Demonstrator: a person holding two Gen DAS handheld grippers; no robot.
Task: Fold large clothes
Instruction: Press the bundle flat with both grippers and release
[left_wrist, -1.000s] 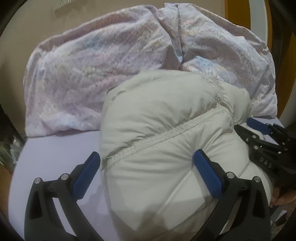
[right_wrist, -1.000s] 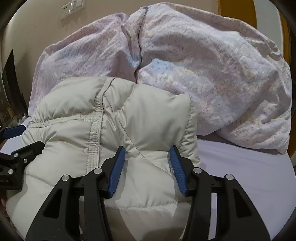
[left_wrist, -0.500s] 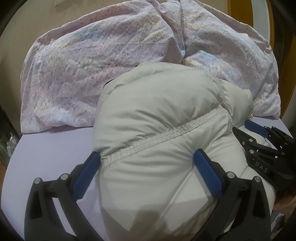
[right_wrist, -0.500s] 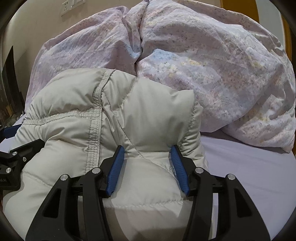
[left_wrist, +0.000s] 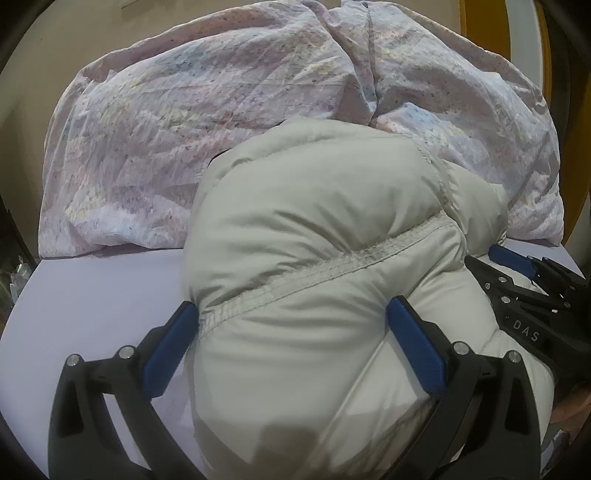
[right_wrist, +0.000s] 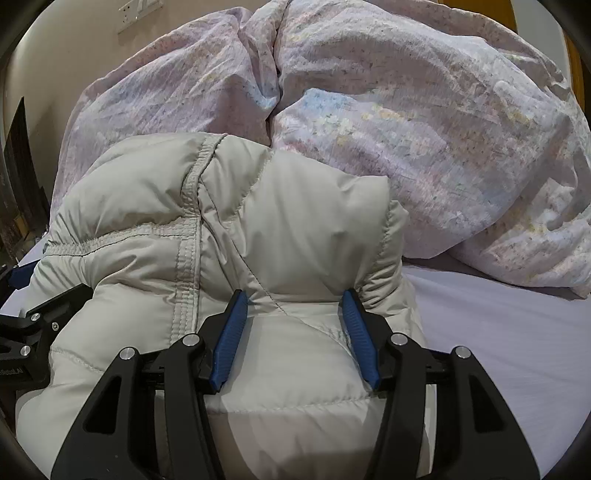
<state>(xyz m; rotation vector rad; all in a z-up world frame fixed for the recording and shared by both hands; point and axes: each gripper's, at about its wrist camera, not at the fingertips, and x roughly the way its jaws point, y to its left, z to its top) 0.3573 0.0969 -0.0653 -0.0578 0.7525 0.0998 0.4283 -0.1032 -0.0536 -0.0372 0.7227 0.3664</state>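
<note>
A puffy light-grey down jacket (left_wrist: 314, 229) lies bunched on the lavender bed sheet (left_wrist: 96, 295); it also fills the right wrist view (right_wrist: 155, 229). My left gripper (left_wrist: 291, 314) is wide open, its blue pads on either side of the jacket's bulging left part. My right gripper (right_wrist: 295, 299) has its blue pads pressed into the jacket's right part, squeezing a thick fold. The right gripper shows at the right edge of the left wrist view (left_wrist: 532, 288); the left gripper shows at the left edge of the right wrist view (right_wrist: 33, 317).
A crumpled pink-patterned duvet (left_wrist: 221, 96) is piled behind the jacket, also in the right wrist view (right_wrist: 424, 122). A beige wall with a socket plate (right_wrist: 140, 14) is behind. The sheet (right_wrist: 498, 332) lies to the right.
Both grippers have pushed forward with the jacket toward the duvet. The jacket bulges higher between the left gripper's pads. Finger openings look unchanged.
</note>
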